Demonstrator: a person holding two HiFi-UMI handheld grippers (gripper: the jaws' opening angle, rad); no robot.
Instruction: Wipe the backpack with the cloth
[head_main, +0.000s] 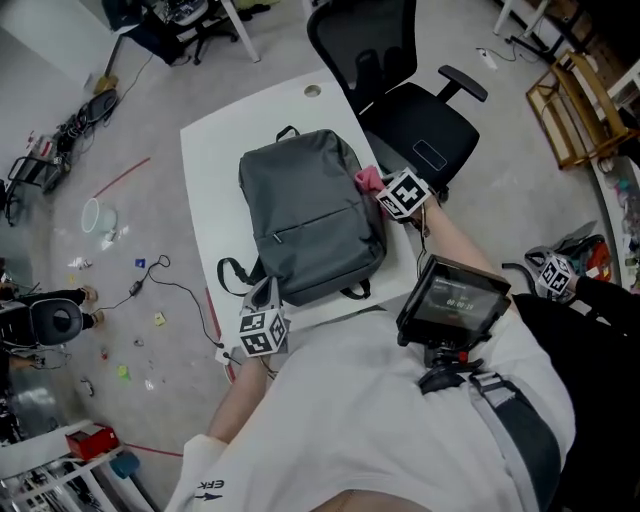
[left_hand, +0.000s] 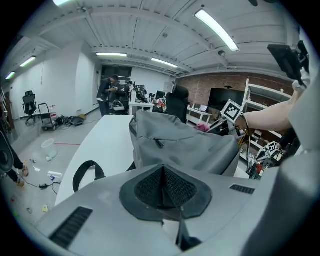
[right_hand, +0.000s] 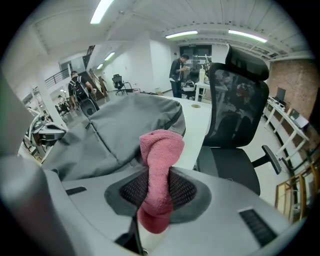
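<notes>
Right gripper (right_hand: 159, 189) clamps the pink cloth (right_hand: 160, 145) at the grey backpack's (head_main: 310, 215) right edge, centre frame. Left gripper (left_hand: 163, 185) jaws are together, holding nothing.

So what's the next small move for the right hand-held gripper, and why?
Probably sweep the pink cloth leftward across the grey backpack. The right hand-held gripper is shut on the cloth at the backpack's right edge, so the wide front lies just beside it. The left hand-held gripper sits shut at the bottom edge.
</notes>
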